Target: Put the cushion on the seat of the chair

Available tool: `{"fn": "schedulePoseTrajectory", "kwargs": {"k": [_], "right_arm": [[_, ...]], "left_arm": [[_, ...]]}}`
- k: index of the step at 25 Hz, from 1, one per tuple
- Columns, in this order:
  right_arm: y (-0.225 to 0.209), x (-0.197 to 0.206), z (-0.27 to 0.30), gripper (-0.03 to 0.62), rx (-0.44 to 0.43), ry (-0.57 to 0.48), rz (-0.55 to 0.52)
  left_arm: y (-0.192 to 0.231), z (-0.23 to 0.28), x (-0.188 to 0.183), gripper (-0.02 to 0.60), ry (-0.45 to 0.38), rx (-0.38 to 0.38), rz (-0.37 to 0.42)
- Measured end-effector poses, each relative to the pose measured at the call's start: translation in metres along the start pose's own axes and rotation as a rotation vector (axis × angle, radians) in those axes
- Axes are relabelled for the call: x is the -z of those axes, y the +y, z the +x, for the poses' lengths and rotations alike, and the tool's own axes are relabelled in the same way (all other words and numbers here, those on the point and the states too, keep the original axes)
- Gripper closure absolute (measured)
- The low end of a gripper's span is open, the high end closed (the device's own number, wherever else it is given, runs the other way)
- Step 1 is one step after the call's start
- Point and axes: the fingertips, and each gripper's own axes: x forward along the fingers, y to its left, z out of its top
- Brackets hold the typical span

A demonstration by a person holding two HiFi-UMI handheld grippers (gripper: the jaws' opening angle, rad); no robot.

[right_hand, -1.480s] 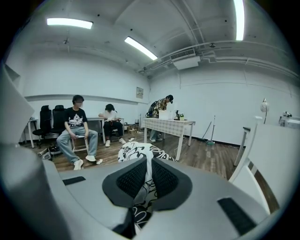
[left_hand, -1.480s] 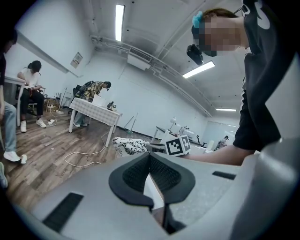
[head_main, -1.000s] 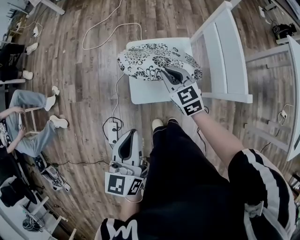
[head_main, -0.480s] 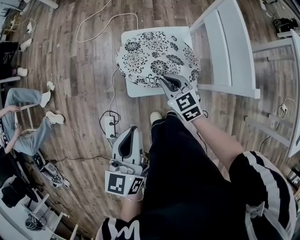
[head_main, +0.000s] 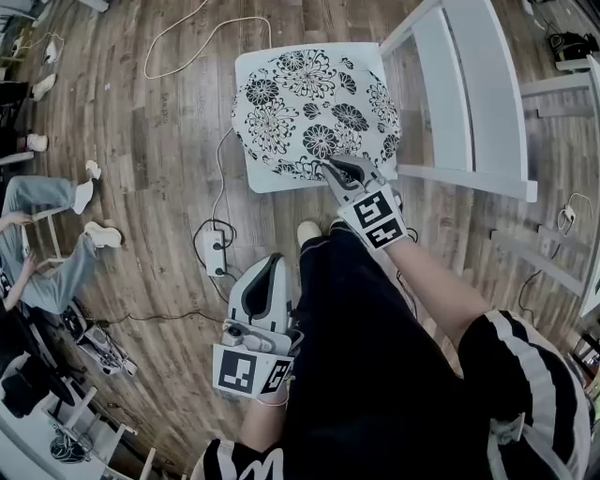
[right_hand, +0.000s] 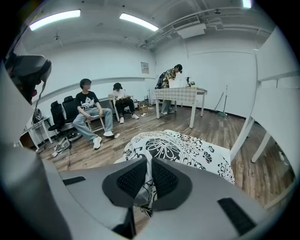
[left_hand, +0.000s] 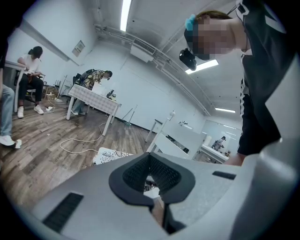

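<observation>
Right gripper (head_main: 330,167) is clamped on the near edge of the floral cushion (head_main: 314,103); in the right gripper view its pads pinch a fold of the printed fabric, and the rest of the cushion (right_hand: 178,145) spreads out flat beyond them. The cushion lies on the seat (head_main: 270,184) of the white chair, covering nearly all of it; only a thin white strip of seat shows along the near edge and at the near left corner. The cushion's right edge runs close along the backrest (head_main: 469,84), so that side is tight. Left of the chair, open wooden floor (head_main: 141,122); a white cable (head_main: 187,23) loops past the far corner, and a power strip (head_main: 214,253) lies near the near left corner. The person's shoe (head_main: 307,230) sits just beside the seat's front edge. Left gripper (head_main: 275,261) hangs low by the person's leg, well apart from the chair; its pads meet, nothing between them.
</observation>
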Motion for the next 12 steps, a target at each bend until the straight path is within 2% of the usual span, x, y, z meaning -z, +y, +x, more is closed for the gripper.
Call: {"fn": "schedulePoseTrajectory", "kwargs": {"k": [12], "right_arm": [[0.001,0.027,0.018,0.554,-0.004,0.012,0.004]], "left_arm": [[-0.003,0.008,0.025,0.578,0.021,0.028,-0.017]]}}
